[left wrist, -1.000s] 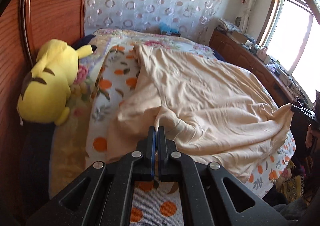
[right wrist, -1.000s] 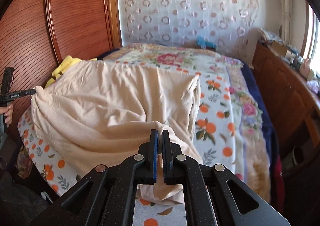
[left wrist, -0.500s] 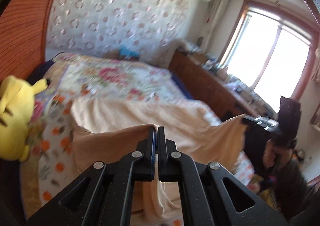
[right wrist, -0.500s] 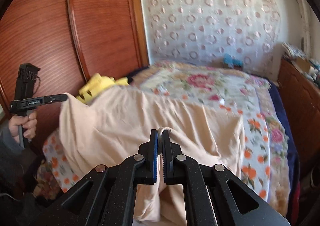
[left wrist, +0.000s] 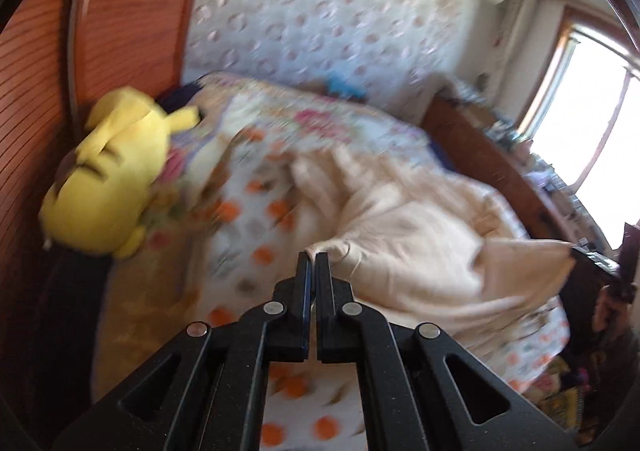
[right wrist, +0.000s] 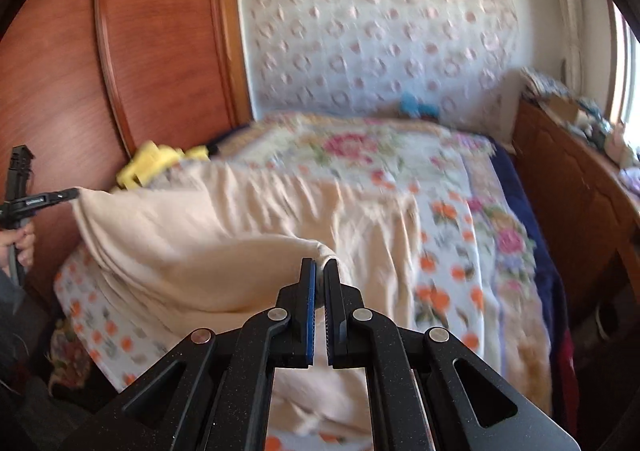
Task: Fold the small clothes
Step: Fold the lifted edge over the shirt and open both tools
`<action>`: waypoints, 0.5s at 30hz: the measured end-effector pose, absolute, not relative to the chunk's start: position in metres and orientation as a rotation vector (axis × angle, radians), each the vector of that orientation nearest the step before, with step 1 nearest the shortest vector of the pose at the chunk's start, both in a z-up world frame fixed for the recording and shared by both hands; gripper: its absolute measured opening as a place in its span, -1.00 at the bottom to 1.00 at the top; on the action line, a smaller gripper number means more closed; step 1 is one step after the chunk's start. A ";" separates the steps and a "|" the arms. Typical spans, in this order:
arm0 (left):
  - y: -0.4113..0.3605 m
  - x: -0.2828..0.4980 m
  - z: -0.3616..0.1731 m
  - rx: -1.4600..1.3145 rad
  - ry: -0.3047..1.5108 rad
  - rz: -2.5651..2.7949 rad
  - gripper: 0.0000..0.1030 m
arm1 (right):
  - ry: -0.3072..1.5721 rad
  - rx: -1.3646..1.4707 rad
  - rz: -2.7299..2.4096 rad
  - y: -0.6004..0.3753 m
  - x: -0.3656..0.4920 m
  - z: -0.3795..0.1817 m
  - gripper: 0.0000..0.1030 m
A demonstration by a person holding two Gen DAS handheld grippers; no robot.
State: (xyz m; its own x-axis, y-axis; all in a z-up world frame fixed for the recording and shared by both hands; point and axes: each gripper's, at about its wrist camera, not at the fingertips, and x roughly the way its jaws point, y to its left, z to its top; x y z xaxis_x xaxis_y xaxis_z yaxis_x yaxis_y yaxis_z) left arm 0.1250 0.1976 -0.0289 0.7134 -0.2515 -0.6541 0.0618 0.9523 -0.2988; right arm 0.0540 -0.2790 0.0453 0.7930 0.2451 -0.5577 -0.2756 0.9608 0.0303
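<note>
A large peach cloth (left wrist: 420, 235) lies partly on the flowered bed, its near edge lifted. My left gripper (left wrist: 312, 257) is shut on one corner of that edge. My right gripper (right wrist: 320, 263) is shut on the other corner. Between them the cloth (right wrist: 240, 227) hangs in a loose, billowing fold above the bedspread. In the right wrist view the left gripper (right wrist: 76, 193) shows at the far left, pinching its corner, with a hand (right wrist: 20, 247) on the handle. In the left wrist view the right gripper (left wrist: 574, 251) shows at the far right, holding its corner.
A yellow plush toy (left wrist: 108, 175) lies at the bed's left side against a wooden wardrobe (right wrist: 120, 51). A wooden dresser (right wrist: 580, 191) with small items runs along the right side under a bright window (left wrist: 592, 123). A patterned curtain (right wrist: 380, 31) covers the far wall.
Both grippers lifted the cloth's near edge off the bed, where it had lain spread out. The cloth is now bunched, and its far edge lies nearer me than before.
</note>
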 end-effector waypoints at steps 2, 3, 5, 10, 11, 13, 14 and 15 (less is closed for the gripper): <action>0.205 0.119 -0.052 -0.272 0.799 -0.152 -0.96 | 0.651 -0.061 0.254 -0.286 0.053 0.022 -0.93; 0.206 0.116 -0.059 -0.269 0.813 -0.141 -0.96 | 0.671 -0.063 0.248 -0.288 0.053 0.015 -0.93; 0.205 0.112 -0.070 -0.259 0.827 -0.127 -0.96 | 0.704 -0.065 0.234 -0.289 0.053 0.004 -0.93; 0.200 0.113 -0.072 -0.244 0.833 -0.115 -0.96 | 0.720 -0.086 0.189 -0.284 0.051 0.002 -0.93; 0.198 0.111 -0.074 -0.237 0.838 -0.115 -0.96 | 0.721 -0.084 0.190 -0.281 0.052 0.006 -0.93; 0.193 0.103 -0.074 -0.223 0.844 -0.122 -0.96 | 0.734 -0.080 0.191 -0.275 0.050 0.002 -0.93; 0.189 0.100 -0.075 -0.209 0.846 -0.123 -0.96 | 0.741 -0.079 0.190 -0.272 0.045 -0.001 -0.93; 0.186 0.095 -0.075 -0.199 0.842 -0.121 -0.96 | 0.746 -0.081 0.188 -0.272 0.038 -0.001 -0.93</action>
